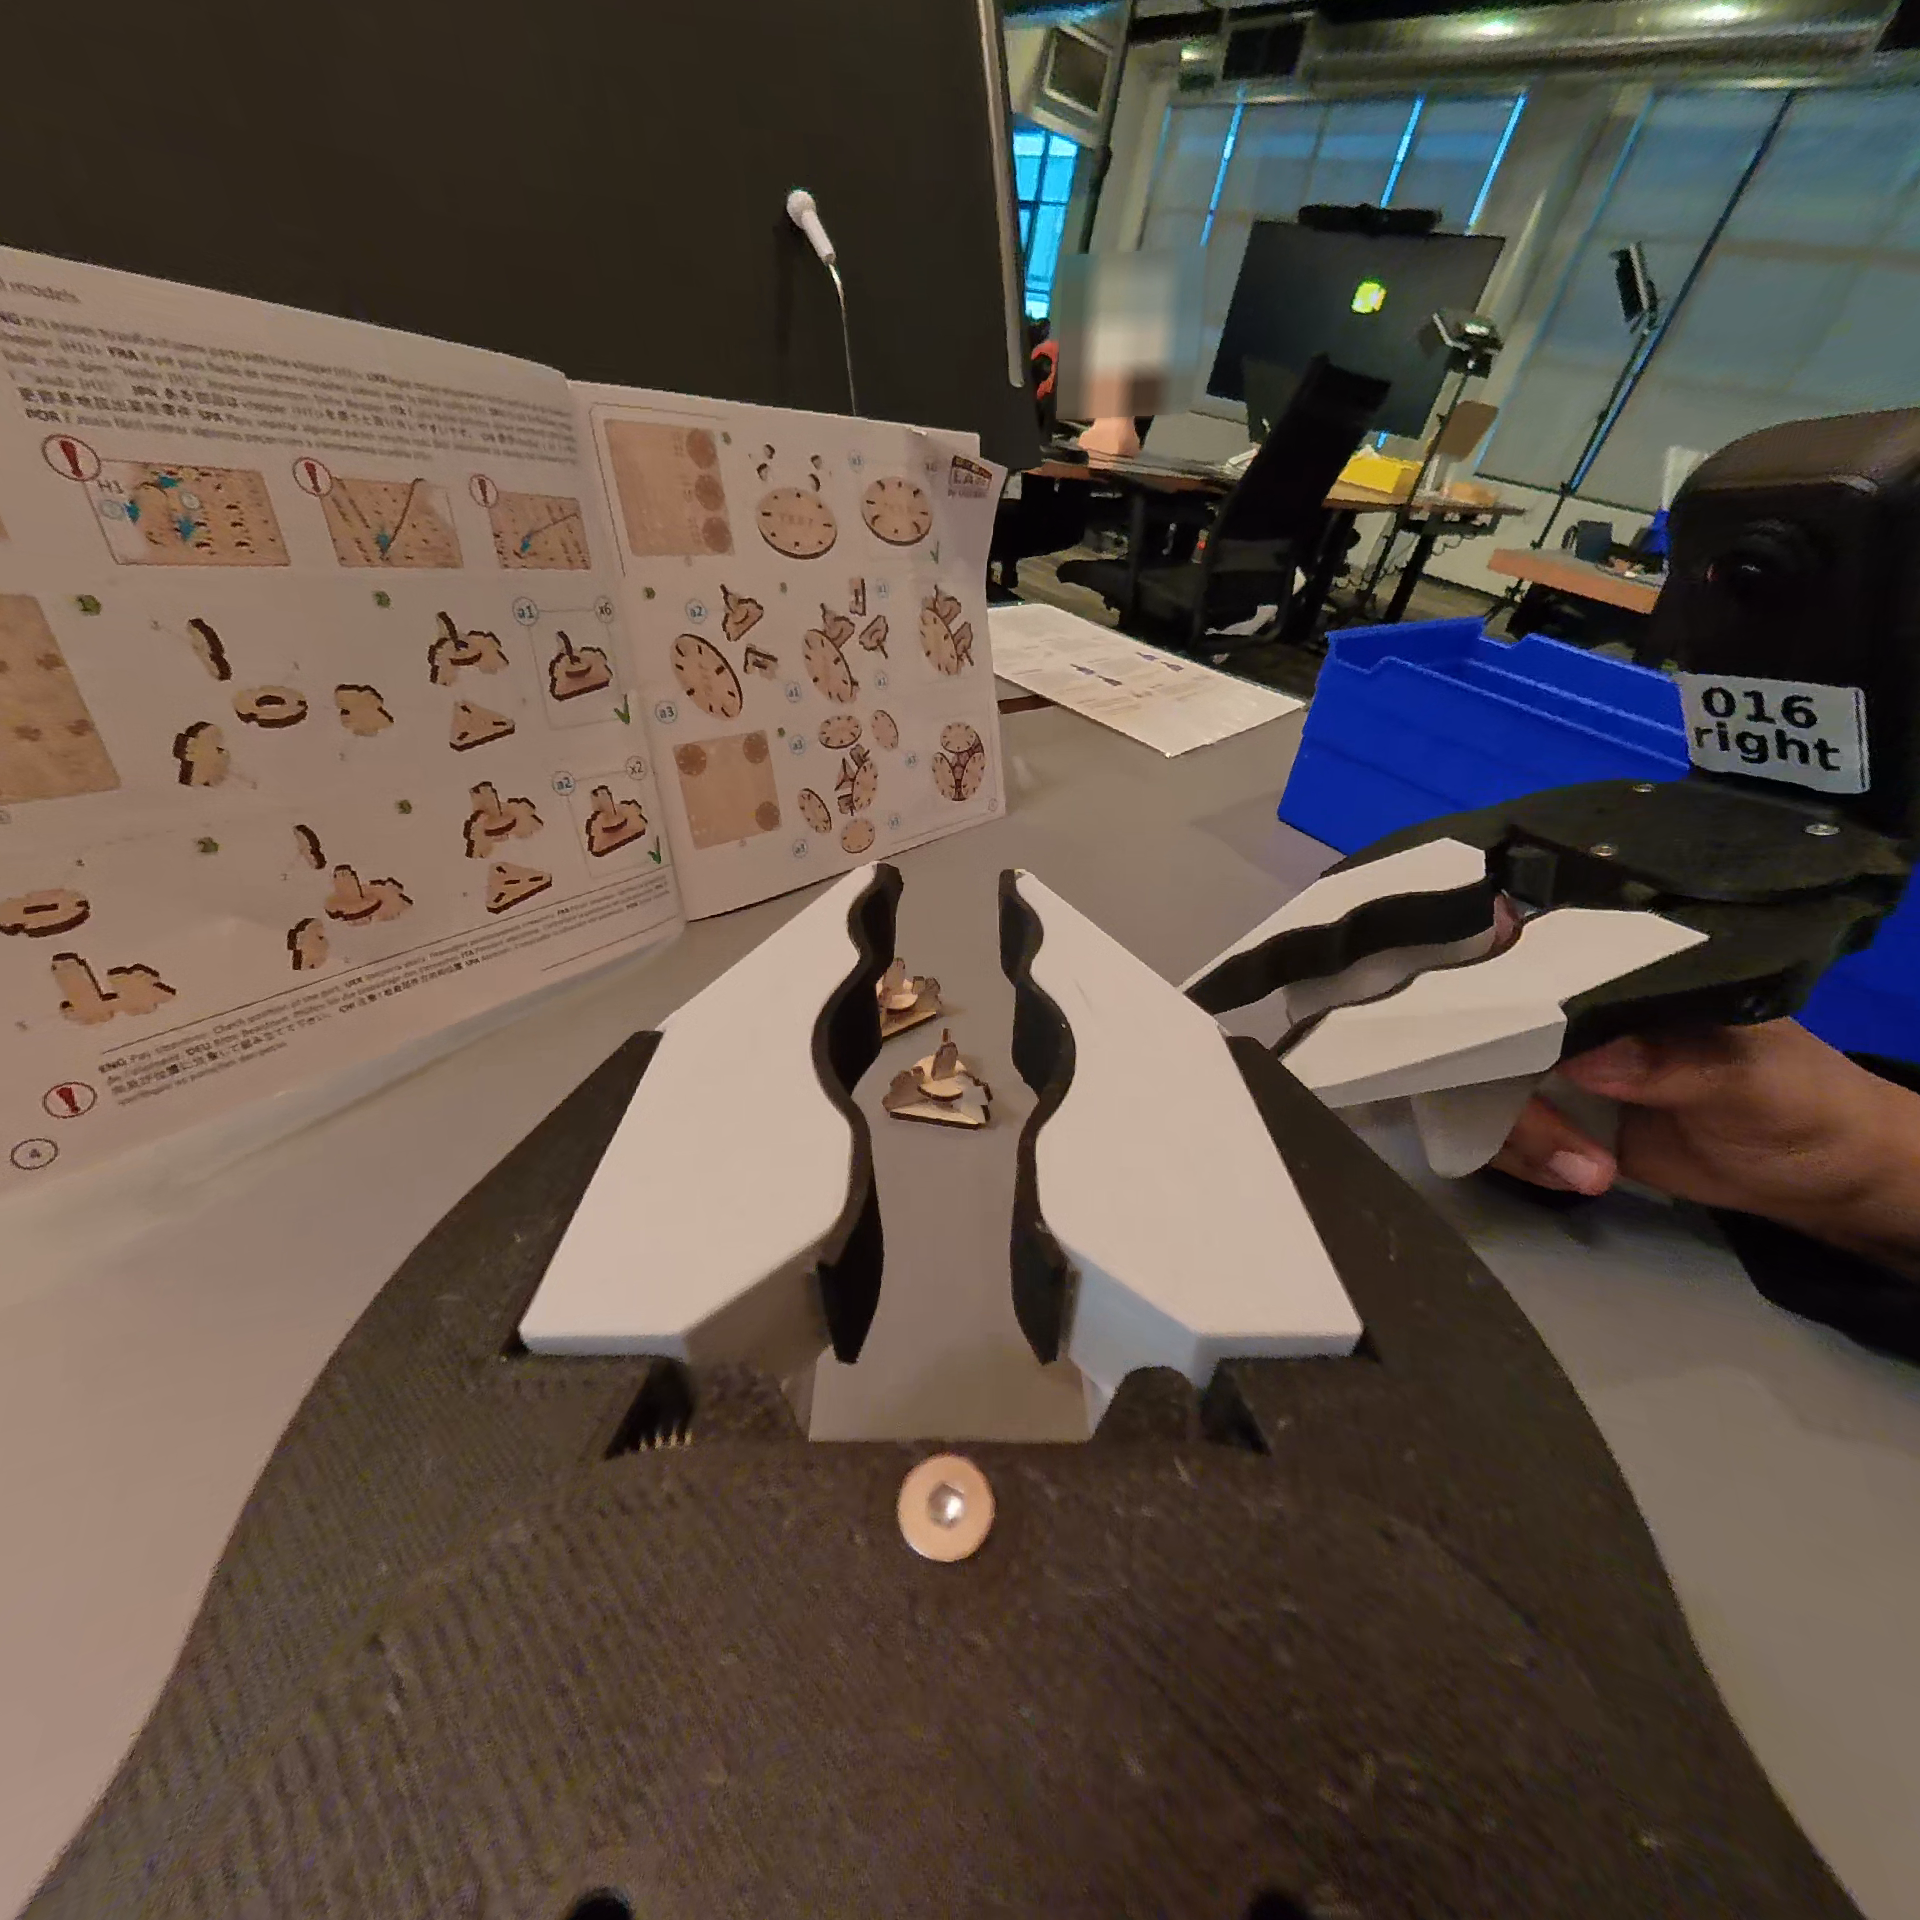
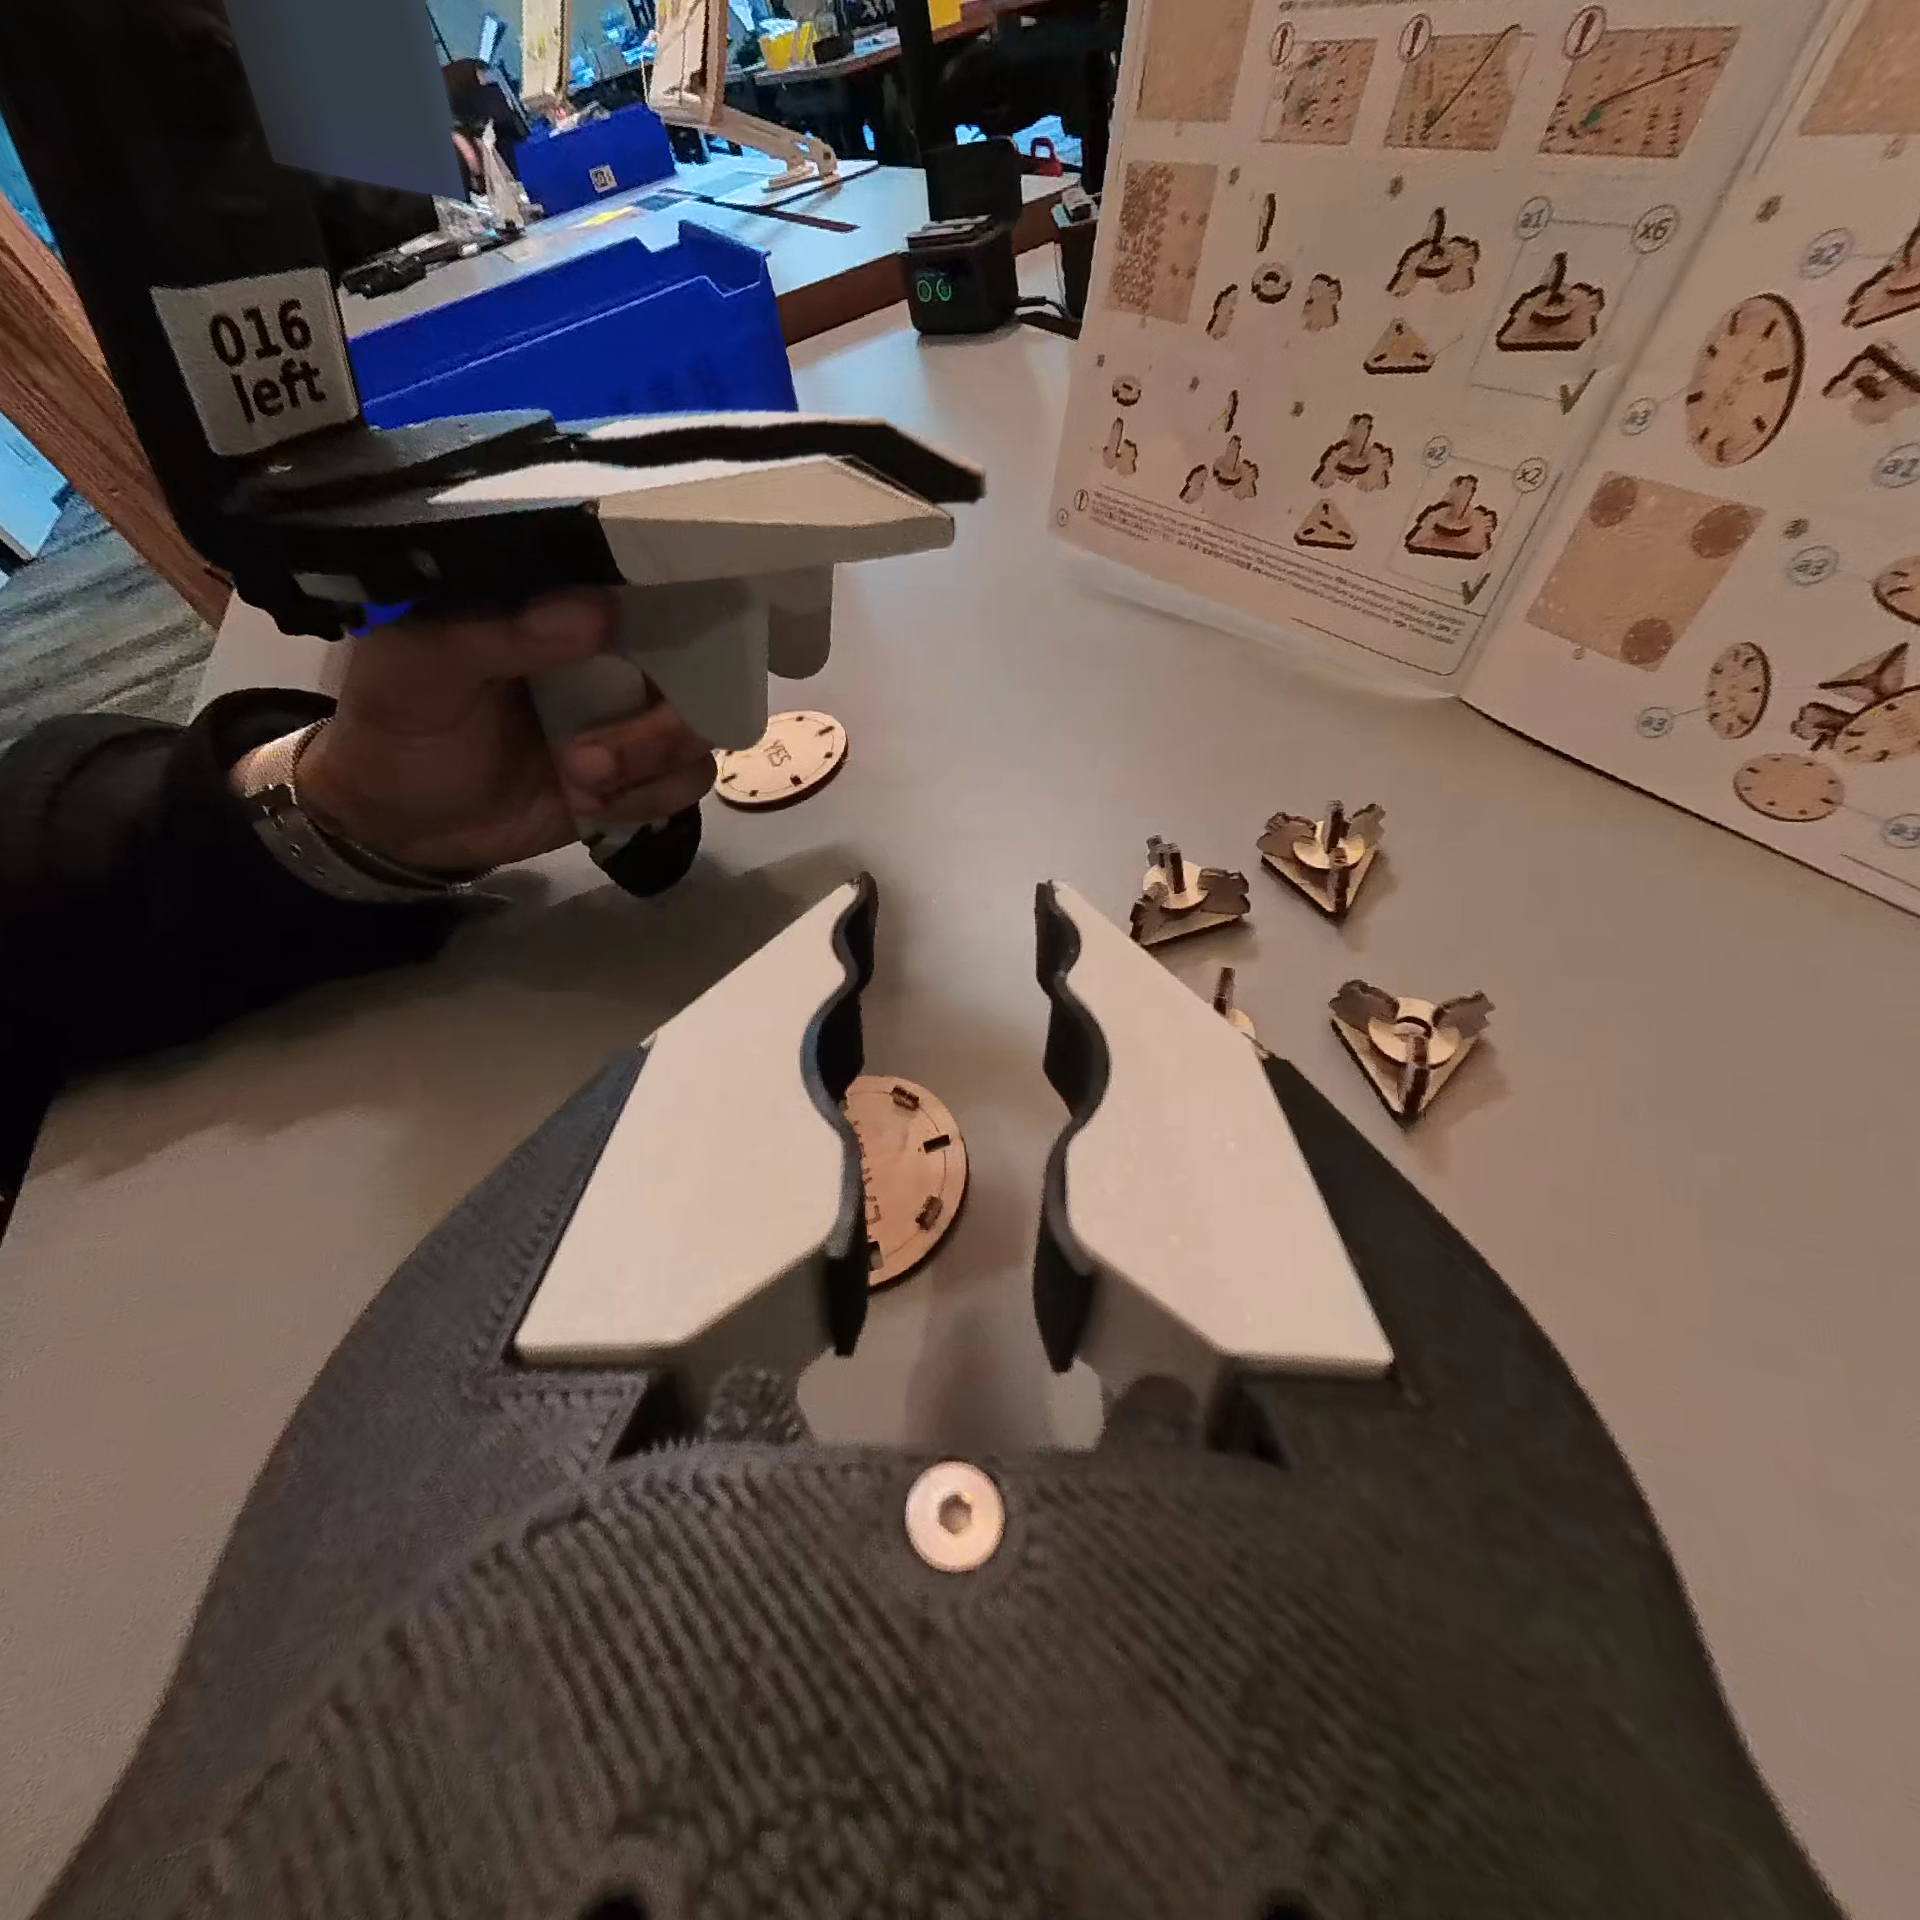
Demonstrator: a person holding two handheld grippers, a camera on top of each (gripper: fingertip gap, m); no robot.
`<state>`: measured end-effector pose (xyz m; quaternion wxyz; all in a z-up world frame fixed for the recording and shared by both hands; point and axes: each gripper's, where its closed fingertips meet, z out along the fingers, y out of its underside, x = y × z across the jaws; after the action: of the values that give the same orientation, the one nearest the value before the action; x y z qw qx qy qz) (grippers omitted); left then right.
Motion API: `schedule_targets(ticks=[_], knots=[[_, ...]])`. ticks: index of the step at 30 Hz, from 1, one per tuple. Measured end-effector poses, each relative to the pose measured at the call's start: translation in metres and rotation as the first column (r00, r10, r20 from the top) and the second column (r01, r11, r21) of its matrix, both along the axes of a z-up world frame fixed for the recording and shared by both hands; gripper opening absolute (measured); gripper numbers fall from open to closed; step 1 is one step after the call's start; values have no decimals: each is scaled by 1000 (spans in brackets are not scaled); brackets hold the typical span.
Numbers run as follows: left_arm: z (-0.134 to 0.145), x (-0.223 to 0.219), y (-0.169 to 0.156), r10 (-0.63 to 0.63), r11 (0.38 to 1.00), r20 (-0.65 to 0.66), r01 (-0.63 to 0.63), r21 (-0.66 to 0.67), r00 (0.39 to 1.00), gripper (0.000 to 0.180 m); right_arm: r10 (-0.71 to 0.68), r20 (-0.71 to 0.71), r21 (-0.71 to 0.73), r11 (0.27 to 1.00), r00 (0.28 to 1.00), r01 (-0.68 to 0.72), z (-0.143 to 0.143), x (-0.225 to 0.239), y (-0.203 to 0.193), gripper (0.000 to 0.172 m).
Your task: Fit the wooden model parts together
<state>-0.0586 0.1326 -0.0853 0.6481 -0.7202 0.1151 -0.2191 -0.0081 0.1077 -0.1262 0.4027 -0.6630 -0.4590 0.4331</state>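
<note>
My left gripper (image 1: pixel 948 878) is open and holds nothing; it hovers over the grey table (image 1: pixel 1143 831). Two small triangular wooden assemblies (image 1: pixel 940 1086) (image 1: pixel 904 997) lie on the table and show through the gap between its fingers, untouched. My right gripper (image 2: pixel 953 891) is open and holds nothing. A round wooden disc (image 2: pixel 914 1174) lies flat on the table under it, partly hidden by its left finger (image 2: pixel 748 1122). Three triangular assemblies (image 2: pixel 1184 904) (image 2: pixel 1325 857) (image 2: pixel 1408 1044) lie just right of it. The left gripper also shows in the right wrist view (image 2: pixel 966 488), raised above a second disc (image 2: pixel 784 774).
An open instruction booklet (image 1: pixel 416 675) stands propped at the back of the table and also shows in the right wrist view (image 2: pixel 1455 364). A blue bin (image 1: pixel 1455 717) sits at the table's far side. A small black device (image 2: pixel 956 275) stands behind. A person's hands hold both grippers. Across from one pair of fingers to the other is roughly 7 cm.
</note>
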Motion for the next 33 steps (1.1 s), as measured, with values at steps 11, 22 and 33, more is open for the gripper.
schedule_targets(ticks=[11,22,33], knots=[[-11,7,1,-13,1000,-38,13,-23,999,16,-18,19,-50,999,1000,19,-4,6,8,33],[-11,3,3,-12,999,3,12,-45,1000,17,260,352,9,960,899,-281,-45,13,-44,66],[-15,8,2,-30,997,-32,28,-65,999,18,239,426,51,957,873,-287,-63,13,-42,48]])
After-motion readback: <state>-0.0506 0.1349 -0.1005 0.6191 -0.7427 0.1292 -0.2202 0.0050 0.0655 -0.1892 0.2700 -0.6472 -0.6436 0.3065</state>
